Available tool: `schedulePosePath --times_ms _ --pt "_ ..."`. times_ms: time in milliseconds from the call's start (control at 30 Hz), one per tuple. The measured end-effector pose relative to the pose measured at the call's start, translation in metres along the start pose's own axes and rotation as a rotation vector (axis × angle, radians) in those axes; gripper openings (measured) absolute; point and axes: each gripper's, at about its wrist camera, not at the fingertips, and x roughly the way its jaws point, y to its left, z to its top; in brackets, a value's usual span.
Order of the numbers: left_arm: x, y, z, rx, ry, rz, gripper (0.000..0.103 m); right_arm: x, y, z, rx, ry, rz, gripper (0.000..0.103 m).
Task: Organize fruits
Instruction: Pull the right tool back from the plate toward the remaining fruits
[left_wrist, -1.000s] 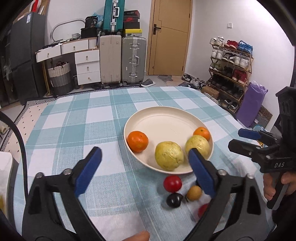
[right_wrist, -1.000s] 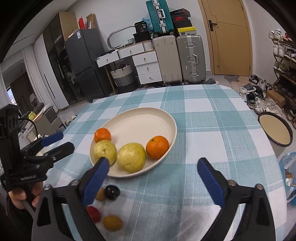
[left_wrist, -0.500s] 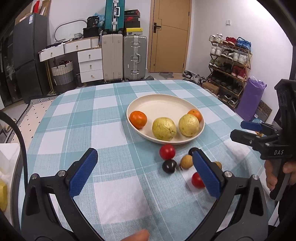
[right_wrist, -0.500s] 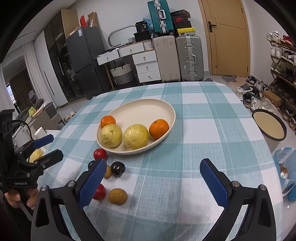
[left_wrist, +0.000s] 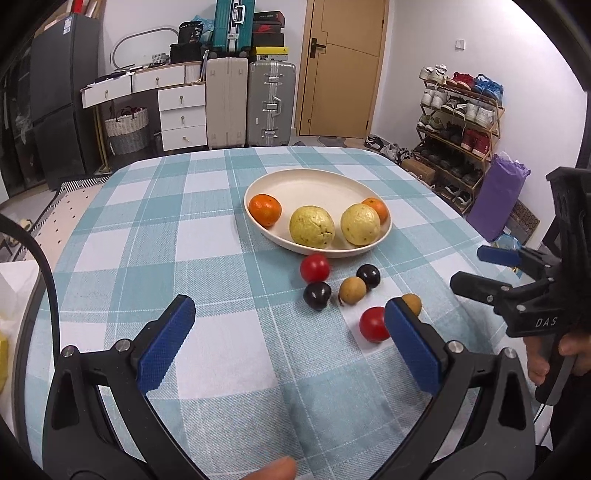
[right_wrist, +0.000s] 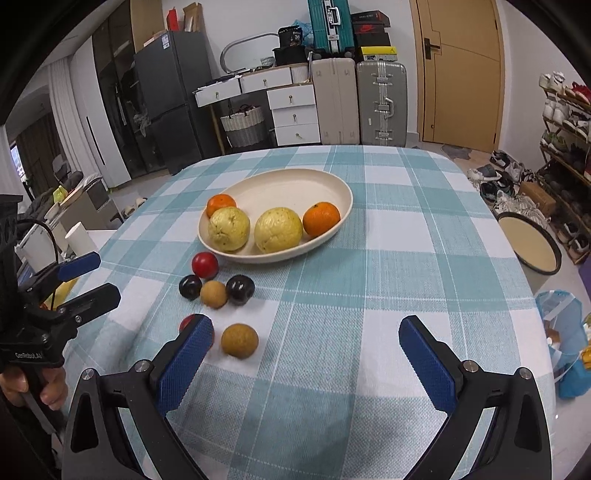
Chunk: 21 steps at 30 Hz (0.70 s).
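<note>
A cream oval plate (left_wrist: 303, 181) (right_wrist: 295, 184) on the checked tablecloth holds two oranges (left_wrist: 265, 209) (right_wrist: 321, 218) and two yellow guavas (left_wrist: 312, 226) (right_wrist: 278, 229). In front of it lie several small fruits: red tomatoes (left_wrist: 314, 268) (right_wrist: 205, 264), dark plums (left_wrist: 317, 295) (right_wrist: 240, 289) and brown longans (left_wrist: 352, 290) (right_wrist: 239, 340). My left gripper (left_wrist: 291, 339) is open and empty, near the table's front edge. My right gripper (right_wrist: 306, 354) is open and empty, just right of the near longan. Each gripper shows in the other's view (left_wrist: 495, 273) (right_wrist: 85, 280).
The table (left_wrist: 147, 229) drops off on all sides. Behind stand suitcases (left_wrist: 271, 103), white drawers (left_wrist: 183, 114), a fridge and a door. A shoe rack (left_wrist: 458, 122) is at the right. A round tray (right_wrist: 528, 243) and a blue bag (right_wrist: 565, 343) lie on the floor at right.
Both grippers have pulled back from the plate toward the table's front edge, so all the small fruits have come into view. Both stay open. No fruit has moved.
</note>
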Motion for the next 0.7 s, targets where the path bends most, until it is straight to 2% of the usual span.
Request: schedulePosePath --times_ms 200,433,600,700 --pt "0.001 -0.007 -0.001 0.026 0.001 0.008 0.102 0.002 0.006 -0.003 -0.026 0.025 -0.011 0.103" --pt "0.008 -0.010 -0.002 0.024 0.026 -0.010 0.102 0.014 0.006 -0.008 -0.003 0.072 0.053 0.103" --pt "0.017 -0.010 -0.009 0.004 0.055 -0.011 0.102 0.019 0.009 -0.011 -0.043 0.093 0.066 0.102" --pt "0.023 -0.010 -0.012 -0.007 0.074 -0.003 0.102 0.022 0.012 -0.012 -0.113 0.097 0.035 0.102"
